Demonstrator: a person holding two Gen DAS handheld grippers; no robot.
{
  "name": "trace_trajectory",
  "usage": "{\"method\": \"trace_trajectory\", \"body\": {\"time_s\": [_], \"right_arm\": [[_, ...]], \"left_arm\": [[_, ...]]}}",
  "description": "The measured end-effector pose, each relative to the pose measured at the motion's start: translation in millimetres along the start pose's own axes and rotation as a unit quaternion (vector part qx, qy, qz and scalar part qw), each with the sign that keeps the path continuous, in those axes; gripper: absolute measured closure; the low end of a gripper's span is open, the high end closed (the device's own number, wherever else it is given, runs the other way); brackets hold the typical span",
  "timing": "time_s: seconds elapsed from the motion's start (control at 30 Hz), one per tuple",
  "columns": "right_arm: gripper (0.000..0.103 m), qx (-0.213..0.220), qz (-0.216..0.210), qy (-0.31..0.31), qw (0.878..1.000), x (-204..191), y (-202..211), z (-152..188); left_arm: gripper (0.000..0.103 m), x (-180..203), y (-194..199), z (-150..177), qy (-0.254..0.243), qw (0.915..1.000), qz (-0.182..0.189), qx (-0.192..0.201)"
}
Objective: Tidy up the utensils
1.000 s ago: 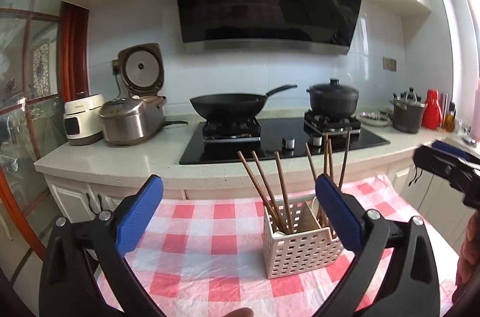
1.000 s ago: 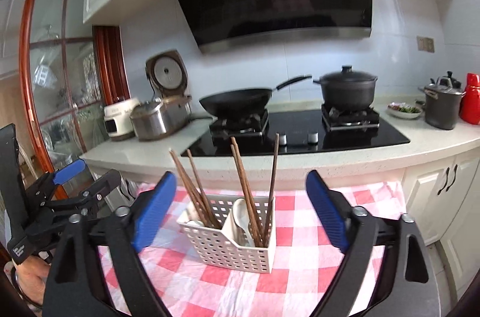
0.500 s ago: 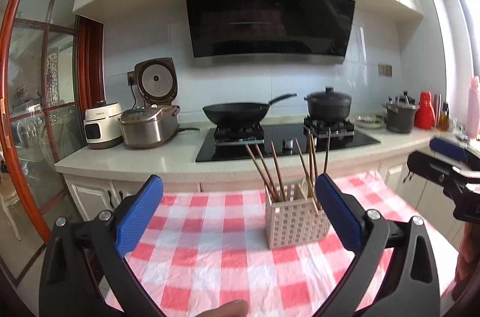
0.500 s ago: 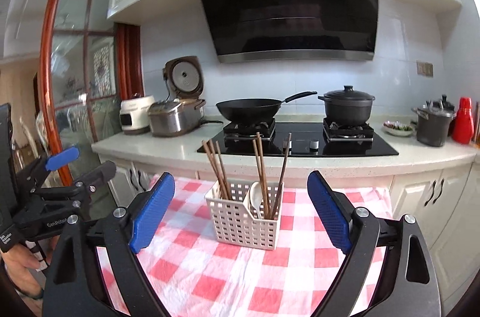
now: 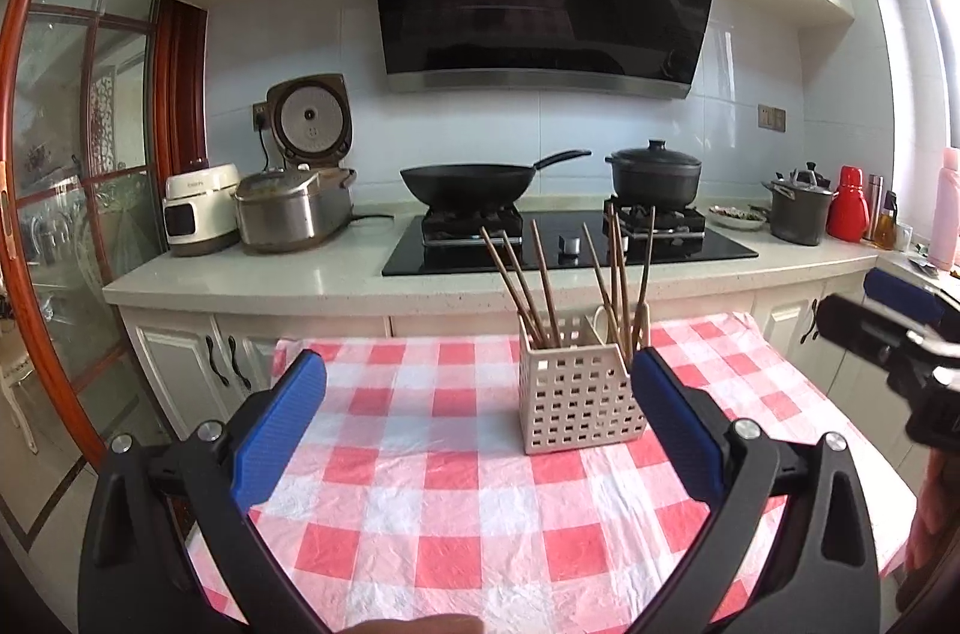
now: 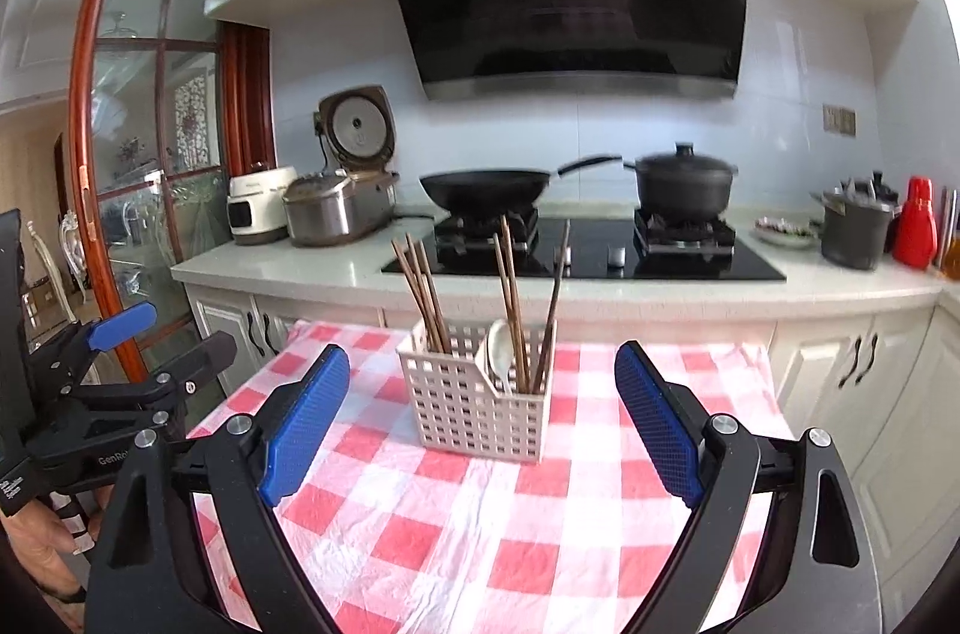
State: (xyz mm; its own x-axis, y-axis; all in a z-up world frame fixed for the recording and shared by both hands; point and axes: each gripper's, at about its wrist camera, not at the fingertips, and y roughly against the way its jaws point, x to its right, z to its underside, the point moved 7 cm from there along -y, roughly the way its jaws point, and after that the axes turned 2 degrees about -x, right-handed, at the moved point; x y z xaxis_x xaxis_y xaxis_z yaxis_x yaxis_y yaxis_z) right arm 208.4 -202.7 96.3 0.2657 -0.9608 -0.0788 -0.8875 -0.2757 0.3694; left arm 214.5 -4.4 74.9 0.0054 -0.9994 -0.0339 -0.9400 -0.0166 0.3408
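Observation:
A white perforated utensil caddy (image 5: 579,400) (image 6: 480,406) stands upright on the red-and-white checked tablecloth (image 5: 456,514) (image 6: 480,544). Several brown chopsticks (image 5: 540,286) (image 6: 420,292) lean in its compartments, and a white spoon (image 6: 498,352) rests in one of them. My left gripper (image 5: 477,382) is open and empty, a short way in front of the caddy and to its left. My right gripper (image 6: 483,364) is also open and empty, facing the caddy from the front. Each gripper shows at the edge of the other's view, the right gripper (image 5: 888,328) and the left gripper (image 6: 120,364).
Behind the table runs a white counter (image 5: 300,280) with a black hob, a wok (image 5: 468,181), a lidded black pot (image 5: 654,172) and an open rice cooker (image 5: 294,208). A red bottle (image 5: 849,211) and grey pot stand far right. A glass-paned wooden door (image 5: 60,154) is at left.
Both grippers have drawn back from the caddy, which now looks smaller and farther off. More tablecloth shows in front of it. Both grippers stayed open.

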Motion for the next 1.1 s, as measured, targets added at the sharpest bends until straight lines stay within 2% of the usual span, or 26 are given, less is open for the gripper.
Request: {"method": "trace_trajectory", "body": {"time_s": [0.37, 0.6, 1.1], "right_arm": [[0.018, -0.019, 0.008, 0.002, 1.0, 3.0, -10.1, 15.2], [0.018, -0.021, 0.01, -0.003, 1.0, 6.4, -11.2, 15.4], [0.018, -0.024, 0.007, -0.003, 1.0, 6.5, -10.8, 15.4]], "left_arm": [[0.005, 6.2, -12.7, 15.9, -0.009, 0.9998, 0.006, -0.019], [0.005, 7.3, -11.8, 15.9, -0.001, 0.9993, 0.027, -0.025], [0.005, 8.8, -9.7, 15.9, 0.001, 0.9989, 0.037, -0.028]]}}
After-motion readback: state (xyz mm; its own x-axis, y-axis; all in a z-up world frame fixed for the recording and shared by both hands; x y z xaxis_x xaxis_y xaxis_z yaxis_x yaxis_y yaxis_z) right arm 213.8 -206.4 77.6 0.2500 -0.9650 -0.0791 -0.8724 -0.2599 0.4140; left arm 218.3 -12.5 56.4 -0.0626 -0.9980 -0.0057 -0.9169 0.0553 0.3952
